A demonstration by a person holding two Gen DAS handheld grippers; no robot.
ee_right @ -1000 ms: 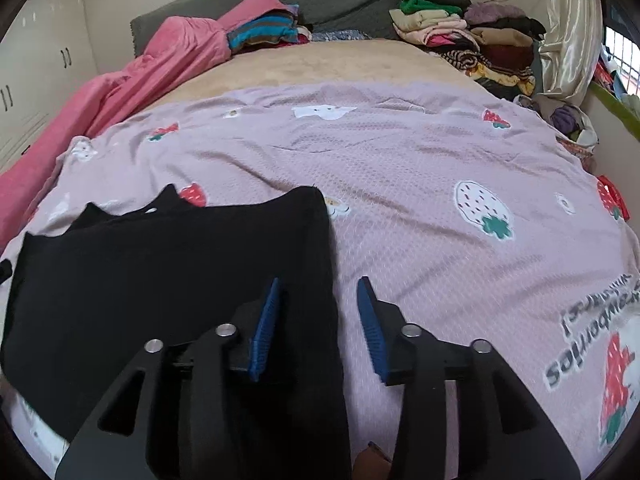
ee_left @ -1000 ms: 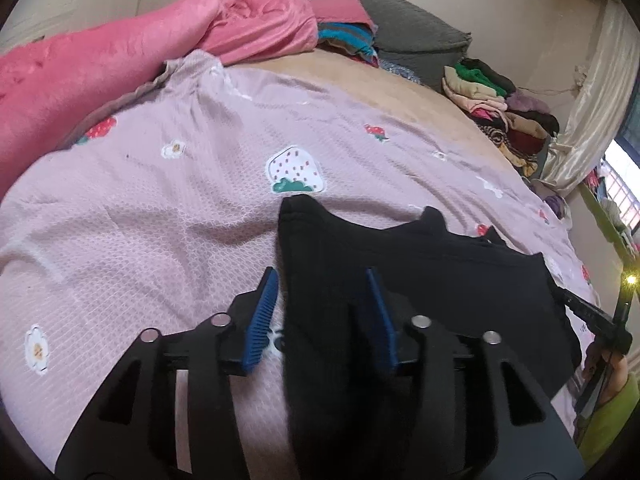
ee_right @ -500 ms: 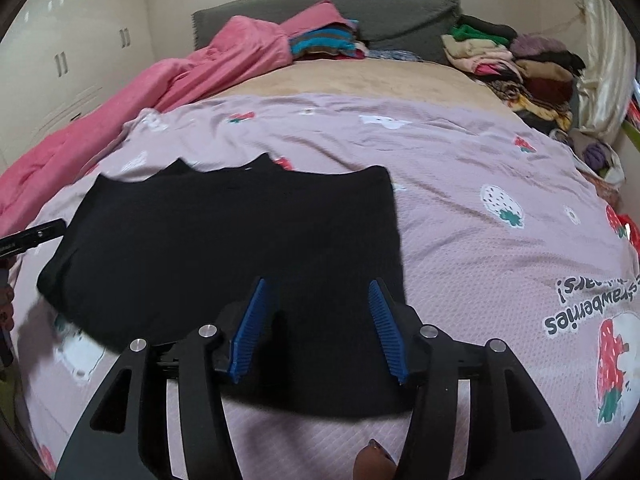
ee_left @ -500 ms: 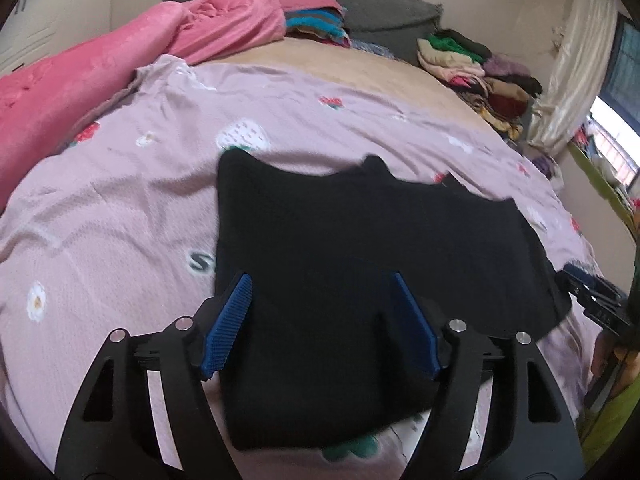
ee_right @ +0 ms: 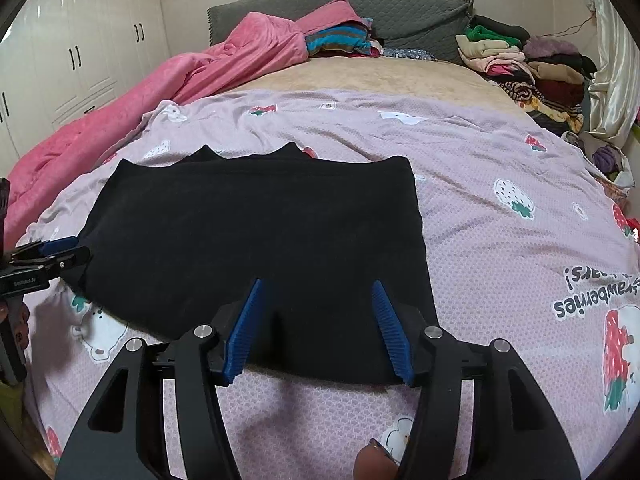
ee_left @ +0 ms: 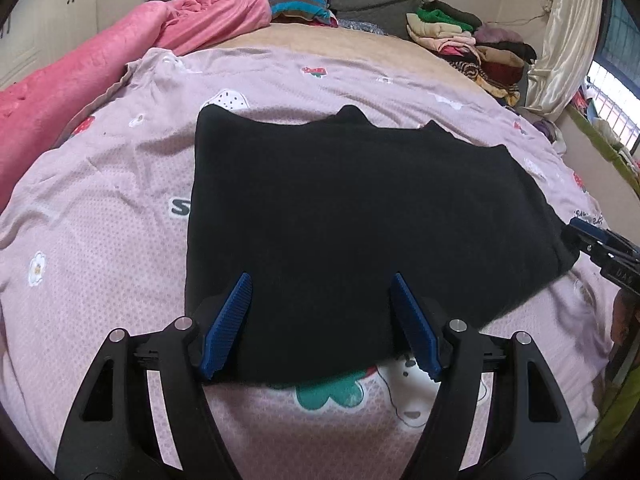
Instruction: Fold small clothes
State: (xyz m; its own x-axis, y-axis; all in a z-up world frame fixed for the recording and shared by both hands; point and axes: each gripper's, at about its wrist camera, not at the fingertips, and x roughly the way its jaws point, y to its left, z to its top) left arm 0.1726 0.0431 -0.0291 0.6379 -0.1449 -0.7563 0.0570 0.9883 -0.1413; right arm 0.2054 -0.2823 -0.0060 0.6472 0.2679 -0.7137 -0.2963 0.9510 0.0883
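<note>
The black top [ee_left: 360,216] lies flat on the bed [ee_left: 100,216]; soft, limp, light, best pinched at its near hem corners. Left gripper [ee_left: 320,324] and right gripper [ee_right: 318,328] hover wide open, empty.

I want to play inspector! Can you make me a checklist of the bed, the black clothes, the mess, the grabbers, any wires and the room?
Surface: pale pink strawberry-print sheet covers the bed.
Job's things: black garment lies spread flat on it.
Clutter: pink blanket along the side; clothes pile near the headboard.
Grippers: left gripper and right gripper both open, hovering at the garment's near edge, holding nothing.
Cables: a thin wire by the wall.
Surroundings: white wardrobe, curtain.
</note>
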